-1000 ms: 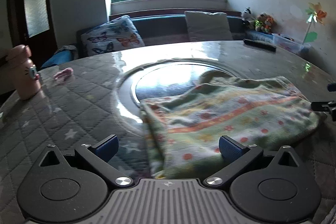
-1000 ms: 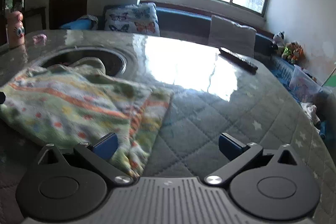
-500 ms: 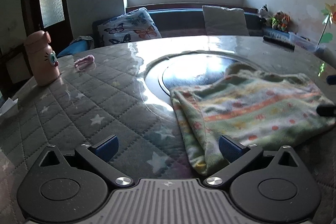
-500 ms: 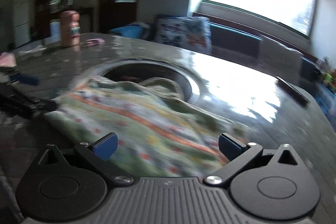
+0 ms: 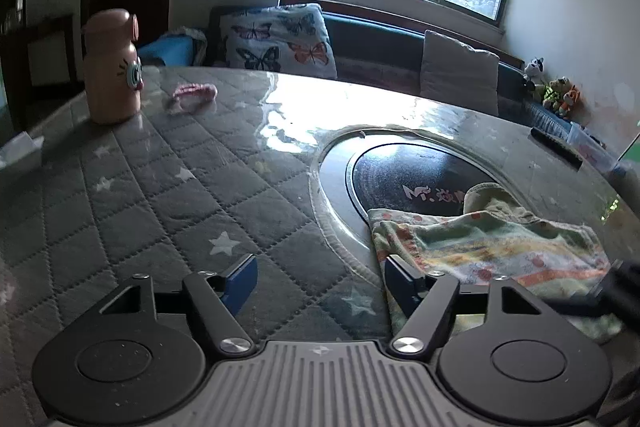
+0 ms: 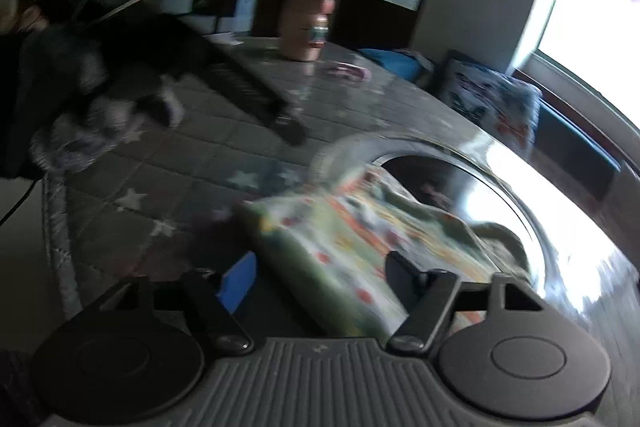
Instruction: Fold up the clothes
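Note:
A folded green garment with orange stripes and red dots (image 5: 492,247) lies on the round table, partly over the black glass centre disc (image 5: 408,171). My left gripper (image 5: 320,279) is open and empty over the quilted cover, its right finger at the garment's left edge. In the blurred right wrist view the same garment (image 6: 352,239) lies just ahead of my right gripper (image 6: 320,279), which is open and empty. The left gripper (image 6: 288,123) shows there as a dark shape farther back.
A pink bottle (image 5: 112,67) and a pink hair tie (image 5: 196,93) sit at the table's far left. A black remote (image 5: 556,147) lies at the far right edge. A sofa with a butterfly cushion (image 5: 280,41) stands behind the table (image 5: 160,187).
Both grippers have swung left. The left one has moved off the garment toward its left edge. The right one has turned to face the garment from its other side.

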